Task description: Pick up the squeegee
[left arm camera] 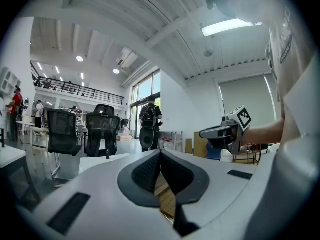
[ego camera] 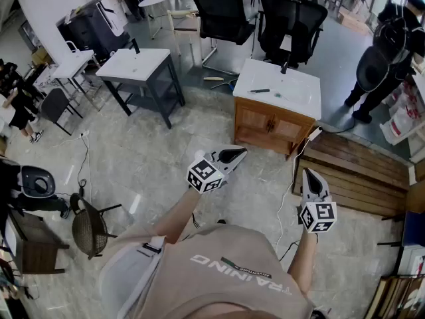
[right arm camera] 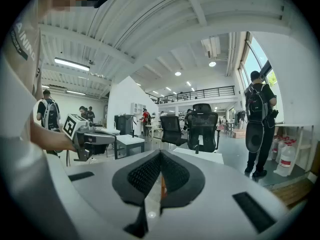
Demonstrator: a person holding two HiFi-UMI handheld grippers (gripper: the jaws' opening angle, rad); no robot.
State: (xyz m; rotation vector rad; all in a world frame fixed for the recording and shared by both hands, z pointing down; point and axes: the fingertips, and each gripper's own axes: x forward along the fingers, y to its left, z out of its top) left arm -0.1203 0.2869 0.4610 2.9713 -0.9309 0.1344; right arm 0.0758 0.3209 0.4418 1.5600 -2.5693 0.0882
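Since the left hand-held gripper (ego camera: 238,154) and the right hand-held gripper (ego camera: 309,177) are both clenched on nothing, whichever one goes in should let its jaws part before it arrives. What looks to be the squeegee (ego camera: 260,90), a thin dark bar, lies well ahead of both on the white surface (ego camera: 295,78) of the wooden cabinet (ego camera: 265,125). I'd come in low and take its handle squarely.

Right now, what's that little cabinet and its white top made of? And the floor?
The cabinet looks like wood: it is warm brown with panelled doors, and slightly shiny, perhaps varnished. Its white top is smooth with a moulded basin. It could be ceramic or stone, and I can't tell which. The floor looks like polished marble-style tile, with grey veins and soft light reflections.
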